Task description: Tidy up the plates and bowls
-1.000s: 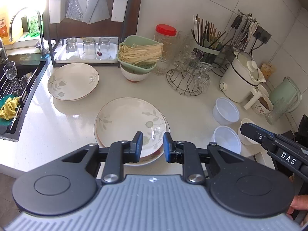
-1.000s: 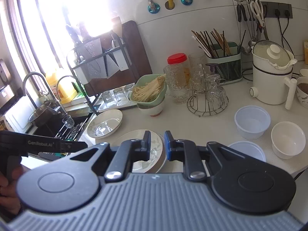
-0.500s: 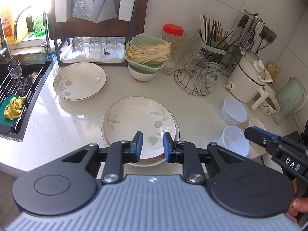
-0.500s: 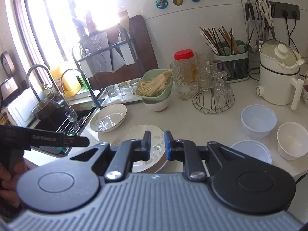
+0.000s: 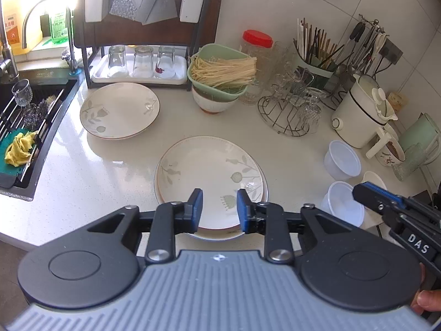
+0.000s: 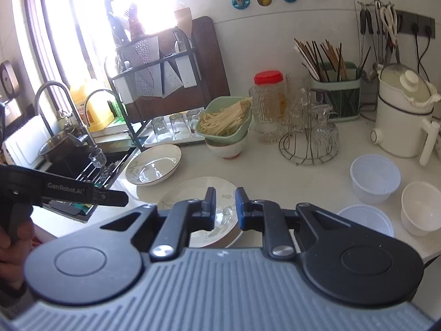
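Two plates (image 5: 210,171) seem stacked just beyond the left gripper (image 5: 219,207); both claws gape empty; right gripper (image 6: 224,205) idle; bowls (image 6: 374,178) remain scattered.

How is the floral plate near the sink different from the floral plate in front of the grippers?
The floral plate near the sink lies alone and looks deeper, with a raised rim; the floral plate in front of the grippers is flatter and sits on another plate. Both are cream with grey leaf prints.

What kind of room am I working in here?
Most likely a home kitchen: a sink with a faucet at the left, floral plates on the counter, and a chopstick holder by the tiled wall.
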